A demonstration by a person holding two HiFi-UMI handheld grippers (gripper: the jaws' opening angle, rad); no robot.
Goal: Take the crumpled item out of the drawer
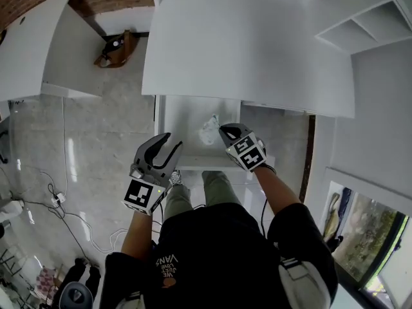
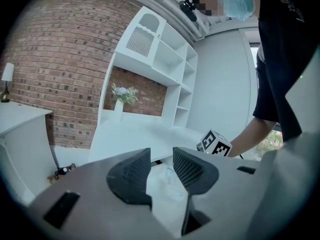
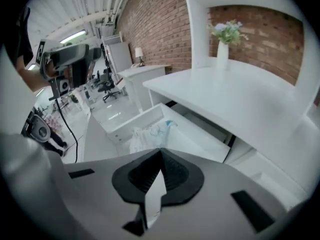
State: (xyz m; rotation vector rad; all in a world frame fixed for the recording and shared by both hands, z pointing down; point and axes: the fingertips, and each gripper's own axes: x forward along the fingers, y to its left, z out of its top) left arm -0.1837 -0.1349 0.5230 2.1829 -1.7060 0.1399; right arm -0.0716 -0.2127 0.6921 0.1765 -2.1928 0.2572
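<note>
Our right gripper (image 3: 160, 153) is clenched on a thin edge of the crumpled white wrapper (image 3: 148, 133), which sits inside the open drawer (image 1: 187, 111) under the table (image 1: 244, 44). Our left gripper (image 1: 174, 141) hangs released and empty near the drawer front. With so slight a pinch, we think the wrapper could slip free, tear, or snag the table edge on the way up.

Bright, even light washes out the white desk (image 1: 244, 50), while both gripper views bend and darken toward their rims.
</note>
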